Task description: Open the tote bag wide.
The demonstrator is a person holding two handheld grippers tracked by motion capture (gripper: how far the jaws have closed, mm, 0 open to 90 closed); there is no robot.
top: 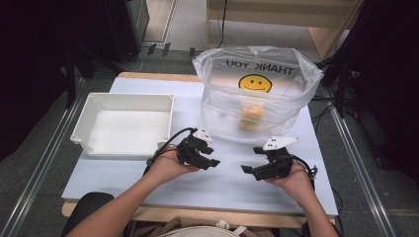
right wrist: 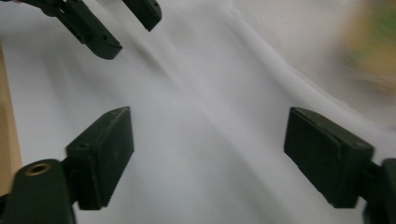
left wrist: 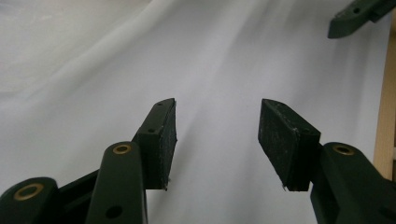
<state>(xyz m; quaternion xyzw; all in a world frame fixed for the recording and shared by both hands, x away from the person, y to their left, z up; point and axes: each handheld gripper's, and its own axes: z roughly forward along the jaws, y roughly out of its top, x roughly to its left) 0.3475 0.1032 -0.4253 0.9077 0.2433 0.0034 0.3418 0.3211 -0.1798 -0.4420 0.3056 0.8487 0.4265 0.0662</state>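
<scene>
In the high view, one clear plastic bag, printed with a yellow smiley and "THANK YOU", is seen on the tabletop beside one white bin, just beyond two claws. In the left gripper view, the left claw is seen open and empty. In the right gripper view, the right claw is spread wide, nothing held.

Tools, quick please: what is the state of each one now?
Left tool: open, holding nothing.
Right tool: open, holding nothing.

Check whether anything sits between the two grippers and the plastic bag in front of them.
Nothing visible does. The left gripper and right gripper hover open over bare table, and the clear plastic bag stands just beyond them. The white bin sits off to the left, out of the path.
</scene>
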